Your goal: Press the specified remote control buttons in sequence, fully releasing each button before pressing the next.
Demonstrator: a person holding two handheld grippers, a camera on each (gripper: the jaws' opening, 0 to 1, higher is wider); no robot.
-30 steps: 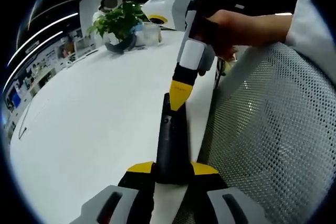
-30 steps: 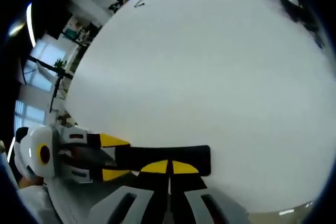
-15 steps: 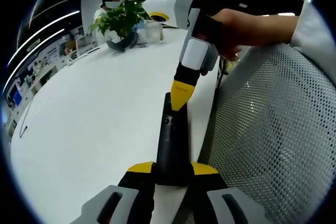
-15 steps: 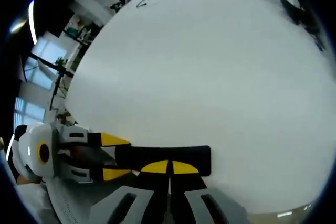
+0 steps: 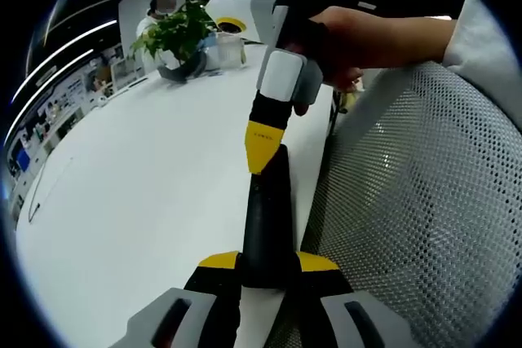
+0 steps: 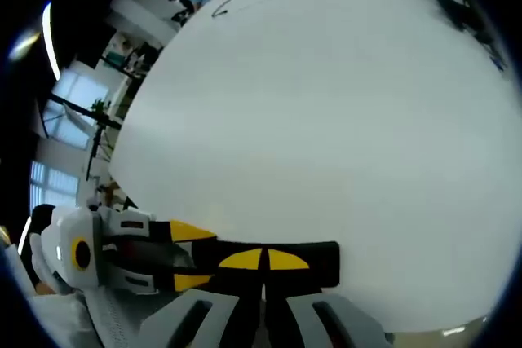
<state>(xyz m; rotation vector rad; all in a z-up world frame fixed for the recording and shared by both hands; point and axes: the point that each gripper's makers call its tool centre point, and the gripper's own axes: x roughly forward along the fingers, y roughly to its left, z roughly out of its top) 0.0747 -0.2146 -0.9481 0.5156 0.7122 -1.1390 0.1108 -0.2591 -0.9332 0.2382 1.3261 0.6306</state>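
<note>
The left claw (image 5: 267, 265) grips the near end of the black remote (image 5: 267, 209) over the white surface (image 5: 147, 169), and the right claw (image 5: 263, 146), tips pinched together, pokes its far end (it looks light, hard and smooth, so hold its sides).

No readable text, labels, brands or numbers are showing in either view. The yellow tip of the right gripper (image 5: 263, 146) is carrying a small dark marking in the left gripper view, too blurred to read. The remote control (image 5: 267, 216) is showing a plain dark face, no legible button markings. Background shelving and screens at far left are too small and smeared to make out any signs.
</note>
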